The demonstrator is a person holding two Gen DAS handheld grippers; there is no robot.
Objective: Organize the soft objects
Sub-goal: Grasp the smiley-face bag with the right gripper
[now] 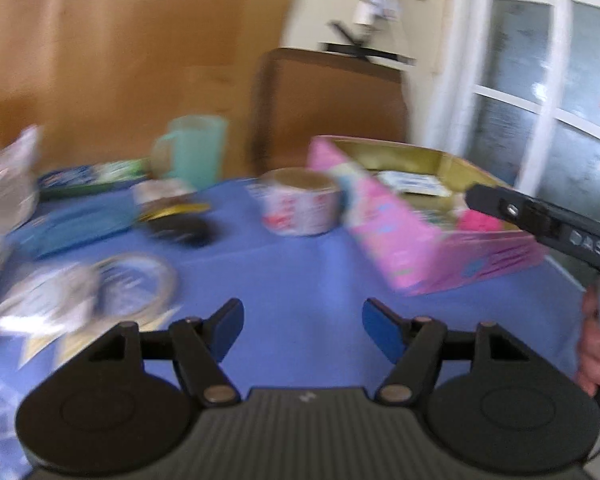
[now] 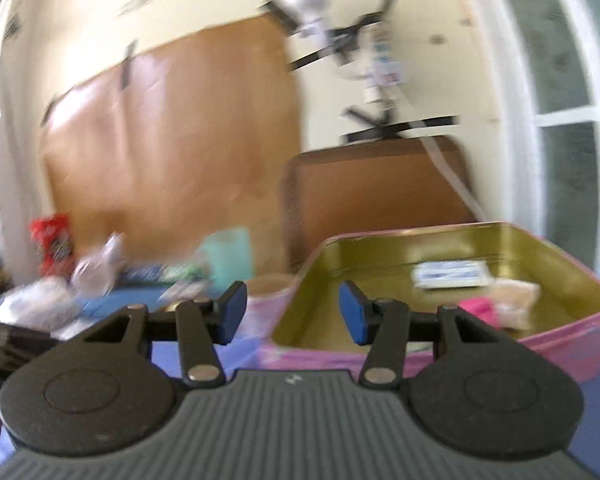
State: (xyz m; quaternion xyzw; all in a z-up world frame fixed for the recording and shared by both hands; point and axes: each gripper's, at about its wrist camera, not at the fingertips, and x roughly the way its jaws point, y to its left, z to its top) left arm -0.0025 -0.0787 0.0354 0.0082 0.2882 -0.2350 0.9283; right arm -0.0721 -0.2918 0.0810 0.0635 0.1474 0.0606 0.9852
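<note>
Spreading blue across the counter (image 1: 300,264), pink tin (image 1: 404,240) at its right edge, clutter left, bare middle, left gripper (image 1: 303,330) and right gripper (image 2: 293,312) jaws released, empty.

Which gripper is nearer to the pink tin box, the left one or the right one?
Right. The right gripper hovers at the near wall of the pink tin box; the left gripper stays back over the blue cloth, the box ahead to its right.

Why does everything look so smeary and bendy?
Left wrist view: the packets and mint cup smear from motion, and the window frame bows from the fisheye lens. Right wrist view: the pink tin and wall blur too; daylight washes the left edge out.
</note>
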